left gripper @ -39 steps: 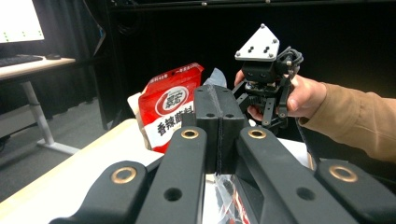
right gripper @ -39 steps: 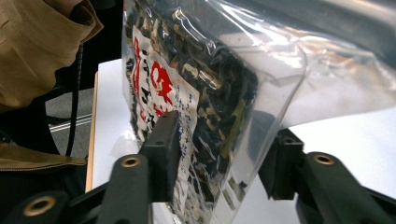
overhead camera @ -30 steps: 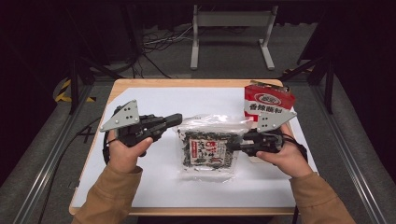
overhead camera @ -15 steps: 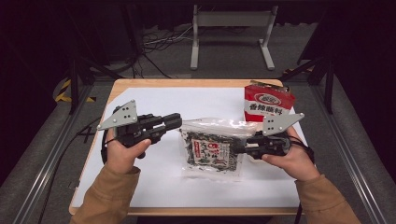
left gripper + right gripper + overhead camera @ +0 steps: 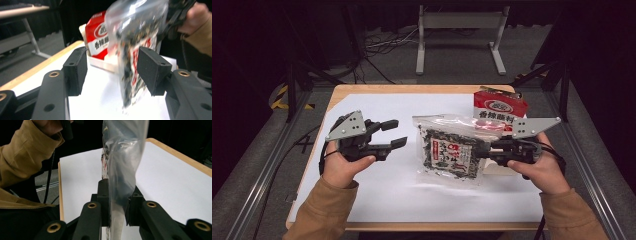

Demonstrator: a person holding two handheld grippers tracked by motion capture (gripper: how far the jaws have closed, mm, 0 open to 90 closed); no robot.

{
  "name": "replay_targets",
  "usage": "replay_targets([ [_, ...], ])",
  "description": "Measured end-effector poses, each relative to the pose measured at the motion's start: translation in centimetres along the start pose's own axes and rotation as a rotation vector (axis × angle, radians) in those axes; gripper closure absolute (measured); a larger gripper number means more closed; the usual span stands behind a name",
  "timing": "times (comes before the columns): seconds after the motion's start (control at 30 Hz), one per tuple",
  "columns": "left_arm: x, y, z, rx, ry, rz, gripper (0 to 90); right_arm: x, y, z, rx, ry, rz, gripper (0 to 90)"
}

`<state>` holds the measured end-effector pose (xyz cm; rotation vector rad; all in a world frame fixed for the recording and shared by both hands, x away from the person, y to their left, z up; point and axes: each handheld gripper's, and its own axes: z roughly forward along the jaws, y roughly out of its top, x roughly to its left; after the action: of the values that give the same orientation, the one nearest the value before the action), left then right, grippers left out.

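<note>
White paper covers the wooden table [image 5: 337, 95], with dark floor and a metal stand behind it. On the person's right, the right gripper [image 5: 488, 150] is clamped on the right edge of a clear bag [image 5: 451, 155] of dark dried food; the right gripper view shows both jaws pressed flat against the plastic [image 5: 122, 180], which rises straight up between them. Seen from the left gripper view, the bag [image 5: 136, 50] hangs off the paper with its long axis near upright, its lower end free.

Over on the left, the left gripper [image 5: 397, 134] stands with its jaws apart, having just been opening, and nothing is between them. It points toward the bag's left edge, close to it but not touching. Seen along those jaws, the bag lies just ahead and toward the right-hand pad.

Behind the bag, at the table's far right, a red packet [image 5: 498, 107] stands in a shallow white tray [image 5: 100, 62].

Whatever comes next likely turns on that gap: the free left gripper would have to travel sideways toward the bag's left edge, while the right one alone bears it.
</note>
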<state>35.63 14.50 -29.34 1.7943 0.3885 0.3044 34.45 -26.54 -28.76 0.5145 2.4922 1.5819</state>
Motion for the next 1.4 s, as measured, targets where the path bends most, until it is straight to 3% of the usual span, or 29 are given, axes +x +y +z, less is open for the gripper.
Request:
replay_targets([
  [0.23,0.6,-1.2,-0.2,0.056,0.027,-0.023,37.8,-0.2,0.8,-1.9,-0.029,-0.047,0.026,76.9],
  [0.5,1.4,-2.3,-0.2,0.097,0.045,-0.049,34.1,-0.5,1.5,-3.0,-0.051,-0.051,0.063,76.8],
  [0.53,1.6,-2.5,-0.3,0.104,0.050,-0.070,33.2,-0.6,1.5,-3.1,-0.058,-0.050,0.072,76.8],
  [0.63,2.0,-2.9,-0.4,0.110,0.063,-0.080,31.7,-0.8,1.7,-3.6,-0.068,-0.062,0.084,76.8],
  [0.83,2.6,-3.6,-0.4,0.138,0.087,-0.083,28.5,-0.9,2.2,-4.3,-0.063,-0.097,0.079,76.8],
  [0.93,3.2,-4.1,-0.4,0.163,0.132,-0.059,26.3,-1.0,2.5,-4.8,-0.078,-0.102,0.071,76.8],
  [0.97,3.6,-4.3,-0.6,0.173,0.166,-0.055,25.2,-1.0,2.5,-4.9,-0.081,-0.108,0.067,76.8],
  [1.0,3.9,-4.5,-0.7,0.176,0.171,-0.065,23.8,-0.9,2.7,-5.2,-0.086,-0.121,0.057,76.8],
  [1.17,4.8,-5.4,-1.0,0.174,0.175,-0.107,22.8,-0.9,3.0,-6.0,-0.091,-0.165,0.031,76.9],
  [1.4,5.2,-5.8,-1.0,0.180,0.180,-0.113,22.7,-1.1,3.0,-7.2,-0.117,-0.194,0.034,76.9],
])
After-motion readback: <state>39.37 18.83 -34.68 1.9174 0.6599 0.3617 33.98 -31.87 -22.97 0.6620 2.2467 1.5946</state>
